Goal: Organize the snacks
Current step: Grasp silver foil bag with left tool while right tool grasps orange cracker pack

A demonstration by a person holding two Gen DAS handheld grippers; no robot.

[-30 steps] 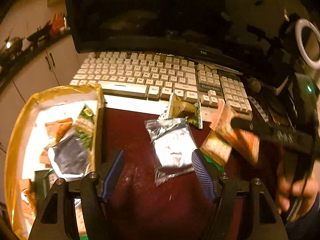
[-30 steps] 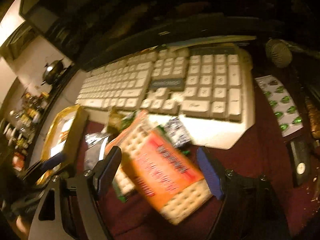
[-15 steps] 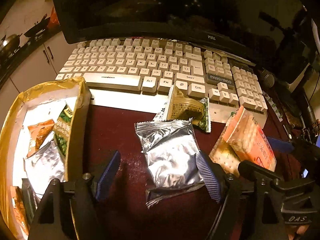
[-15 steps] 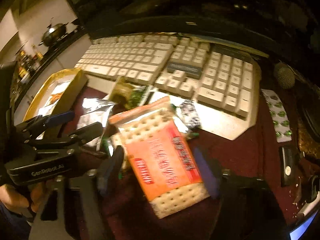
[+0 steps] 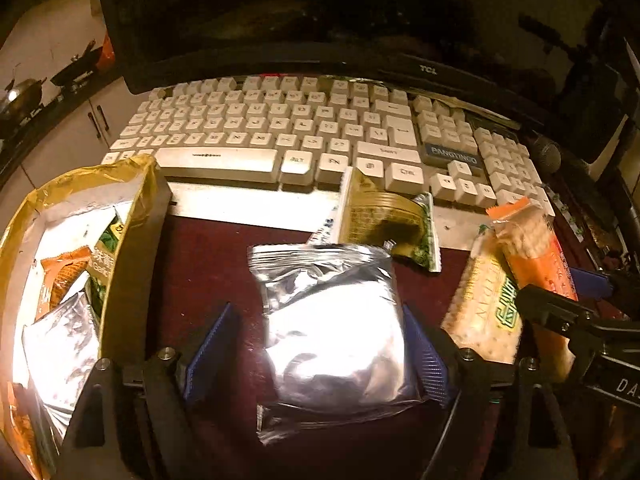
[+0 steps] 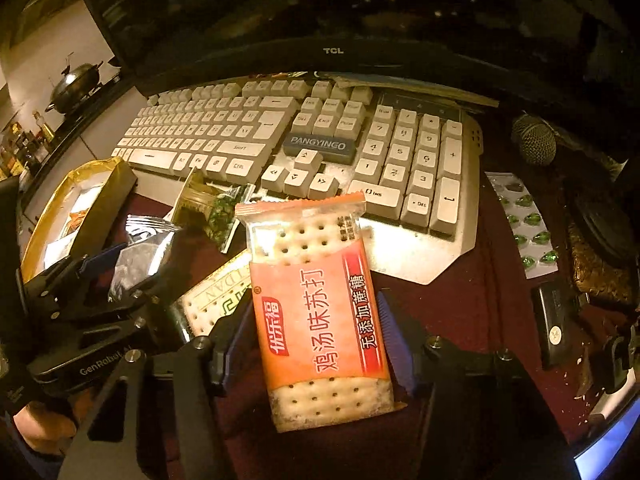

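Behind, keyboard bounds our bench; left jaws released astride foil pouch, right jaws closing, clenched on cracker pack.

A white keyboard lies before a dark monitor, microphone and pill blister alongside.
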